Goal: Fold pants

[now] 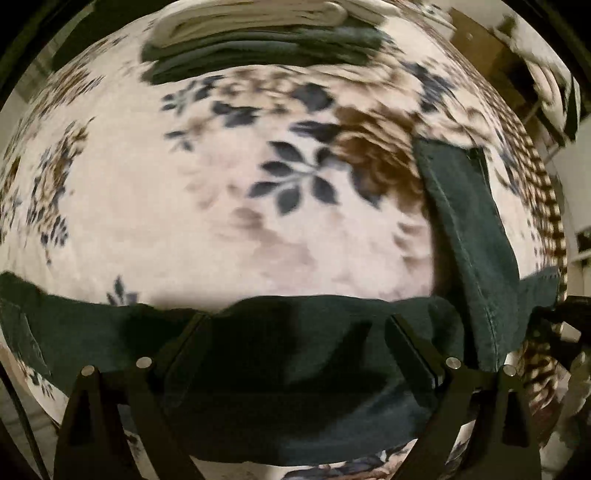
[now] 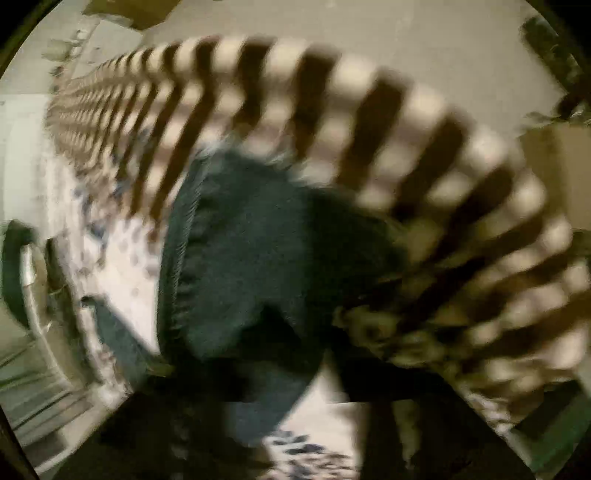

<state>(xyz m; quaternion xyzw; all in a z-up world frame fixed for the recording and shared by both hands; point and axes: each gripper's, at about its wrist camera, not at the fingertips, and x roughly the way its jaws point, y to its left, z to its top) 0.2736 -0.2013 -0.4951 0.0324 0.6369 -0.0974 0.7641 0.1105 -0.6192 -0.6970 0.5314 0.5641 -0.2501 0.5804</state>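
Dark green pants (image 1: pixel 295 354) lie on a floral blanket (image 1: pixel 221 229). In the left wrist view they spread across the bottom, with one part (image 1: pixel 465 229) running up the right side. My left gripper (image 1: pixel 295 332) is low over the pants; its fingers (image 1: pixel 184 339) stand wide apart with the cloth lying between and under them. In the right wrist view, which is heavily blurred, the pants (image 2: pixel 251 258) bunch up close in front of the camera near the blanket's striped border (image 2: pixel 369 122). My right gripper's fingers show only as dark blurred shapes at the bottom.
A stack of folded clothes, dark green (image 1: pixel 266 51) under cream (image 1: pixel 251 18), sits at the blanket's far side. Furniture and white surfaces (image 1: pixel 569 177) lie beyond the bed's right edge. A dark object with a pale rim (image 2: pixel 18 273) is at the left of the right wrist view.
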